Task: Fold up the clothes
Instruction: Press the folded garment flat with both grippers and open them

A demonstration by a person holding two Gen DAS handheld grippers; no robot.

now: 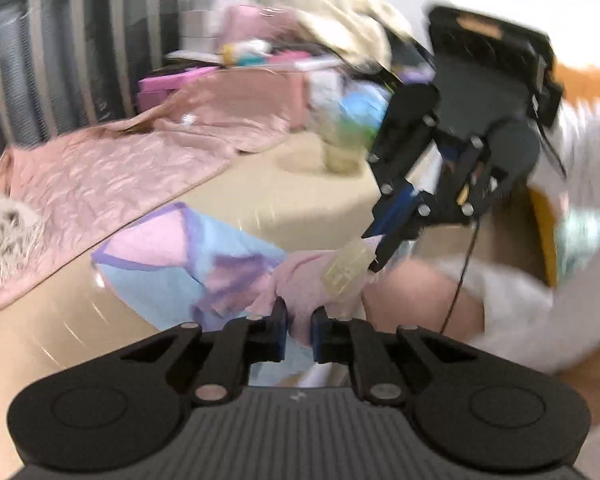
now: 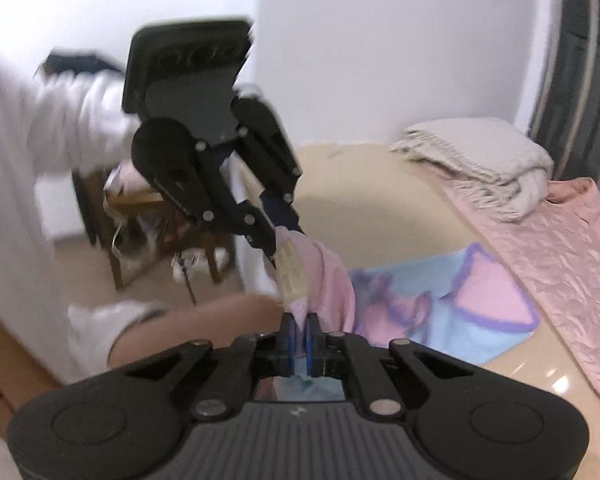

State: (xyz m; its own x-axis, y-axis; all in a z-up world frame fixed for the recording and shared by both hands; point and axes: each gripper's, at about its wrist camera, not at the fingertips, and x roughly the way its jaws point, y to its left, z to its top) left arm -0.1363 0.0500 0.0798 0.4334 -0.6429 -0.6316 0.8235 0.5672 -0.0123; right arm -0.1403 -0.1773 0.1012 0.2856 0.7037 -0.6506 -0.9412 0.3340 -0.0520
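A small garment in light blue with pink panels and purple trim [image 1: 188, 256] lies on the beige table, with its near pink part lifted. In the left wrist view my left gripper [image 1: 299, 322] is shut on the pink fabric [image 1: 300, 280]. My right gripper [image 1: 356, 268] comes in from the upper right and pinches the same pink fold. In the right wrist view my right gripper [image 2: 300, 330] is shut on the pink fabric [image 2: 328, 280]. The left gripper [image 2: 290, 276] holds that fold just above it. The rest of the garment [image 2: 460, 304] spreads flat to the right.
A pink quilted cloth [image 1: 100, 184] [image 2: 560, 264] lies beside the garment. A folded cream knit [image 2: 484, 160] sits on the table's far side. Boxes, bottles and a cream heap [image 1: 332, 16] crowd the table's back. A wooden chair [image 2: 148, 216] stands off the table edge.
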